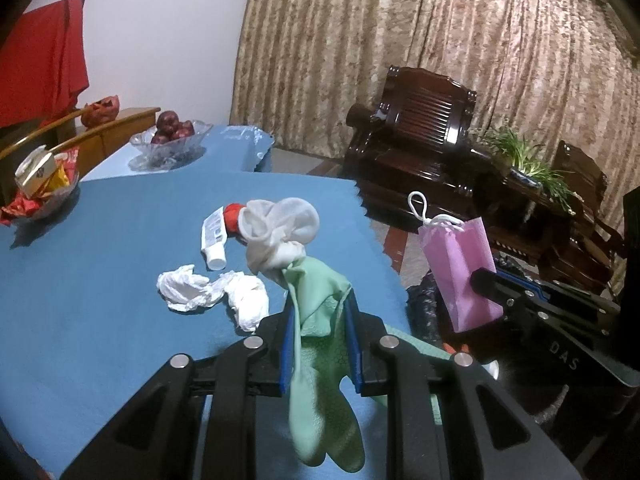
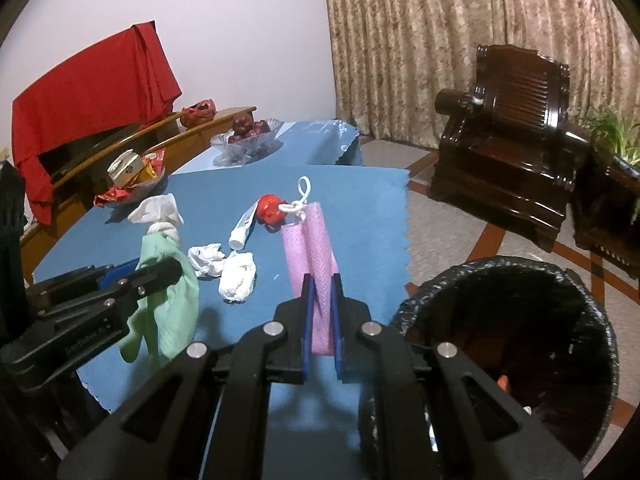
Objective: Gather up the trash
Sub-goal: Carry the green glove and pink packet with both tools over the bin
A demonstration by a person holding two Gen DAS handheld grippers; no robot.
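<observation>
Beside the right edge of the blue table (image 2: 100, 236) stood the black trash bin (image 2: 516, 344), its mouth wide open and low on the floor. It was the biggest thing that mattered, and it sat just right of the right gripper (image 2: 320, 316).

Next in size was the green glove (image 1: 320, 344). It hung down long and floppy, with its white cuff (image 1: 276, 224) sticking up. The left gripper (image 1: 320, 340) was pinching it in the middle, above the table's near edge.

The pink mesh bag (image 2: 310, 272) was smaller. The right gripper squeezed its bottom end, so the bag stood up tall with its white string loop (image 2: 303, 192) on top.

Smaller things lay on the table, near the middle: two crumpled white tissues (image 1: 216, 292), a white tube (image 1: 212, 240) and a little red thing (image 2: 270, 210) (I could not tell what it was).

The bin lay to the right of both grippers. The right one was much nearer, so the pink bag would likely go in first. The glove had farther to travel, past the table's right edge.
</observation>
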